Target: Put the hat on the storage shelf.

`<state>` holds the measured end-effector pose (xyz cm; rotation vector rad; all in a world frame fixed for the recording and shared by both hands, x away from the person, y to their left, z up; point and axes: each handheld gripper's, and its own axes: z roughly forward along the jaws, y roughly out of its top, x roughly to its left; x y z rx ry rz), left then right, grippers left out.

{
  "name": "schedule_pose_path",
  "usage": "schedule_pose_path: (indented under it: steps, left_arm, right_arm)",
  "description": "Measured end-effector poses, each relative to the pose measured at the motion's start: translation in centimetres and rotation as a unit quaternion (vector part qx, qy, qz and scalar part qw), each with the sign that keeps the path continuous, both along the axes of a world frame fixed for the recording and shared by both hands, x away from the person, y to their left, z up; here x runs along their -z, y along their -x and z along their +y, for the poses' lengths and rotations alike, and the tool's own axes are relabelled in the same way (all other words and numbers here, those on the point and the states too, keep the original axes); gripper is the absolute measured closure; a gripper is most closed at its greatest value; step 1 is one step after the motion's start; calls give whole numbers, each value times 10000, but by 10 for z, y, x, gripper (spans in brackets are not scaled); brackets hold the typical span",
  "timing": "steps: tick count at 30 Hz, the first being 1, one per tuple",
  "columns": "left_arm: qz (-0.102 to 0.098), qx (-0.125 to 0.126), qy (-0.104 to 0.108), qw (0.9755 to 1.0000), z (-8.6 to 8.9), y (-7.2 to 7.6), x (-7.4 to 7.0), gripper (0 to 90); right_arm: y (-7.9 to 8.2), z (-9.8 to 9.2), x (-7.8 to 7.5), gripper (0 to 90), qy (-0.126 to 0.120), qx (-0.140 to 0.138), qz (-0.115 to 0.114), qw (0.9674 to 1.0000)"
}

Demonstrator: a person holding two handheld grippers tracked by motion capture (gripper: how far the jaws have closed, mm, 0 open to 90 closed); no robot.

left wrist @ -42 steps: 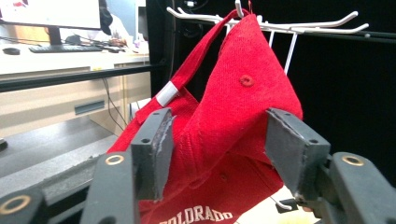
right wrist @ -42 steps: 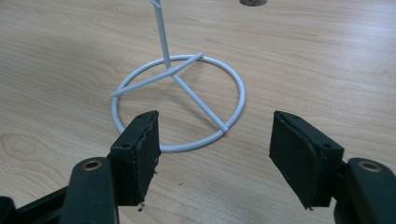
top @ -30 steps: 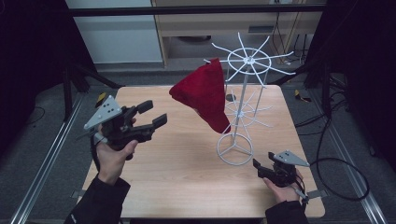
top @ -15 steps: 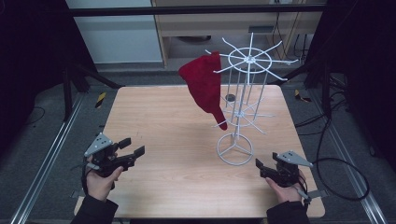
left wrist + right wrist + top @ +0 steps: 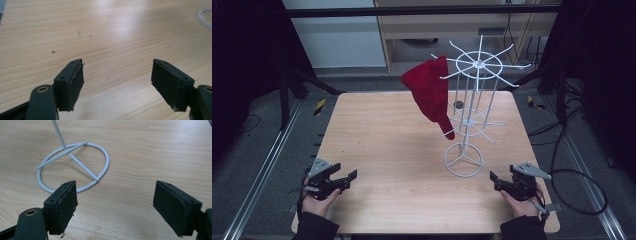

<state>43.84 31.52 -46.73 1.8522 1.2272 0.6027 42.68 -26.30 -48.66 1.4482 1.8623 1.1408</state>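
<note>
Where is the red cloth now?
In the high view, the red cloth hangs from the left side of the white wire rack, above the table.

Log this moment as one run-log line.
red cloth: hung on white wire rack | left gripper: open, empty, low over table | right gripper: jaws just opening, empty, near rack base
</note>
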Motion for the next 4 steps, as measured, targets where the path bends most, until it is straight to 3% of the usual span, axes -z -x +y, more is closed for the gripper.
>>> schedule_pose_path:
  steps: [4]
  left_arm:
    - [25, -91, -44, 9999, 3, -3, 4, 245]
  right_arm:
    - [-1, 0, 2, 169, 28, -8, 49, 10000]
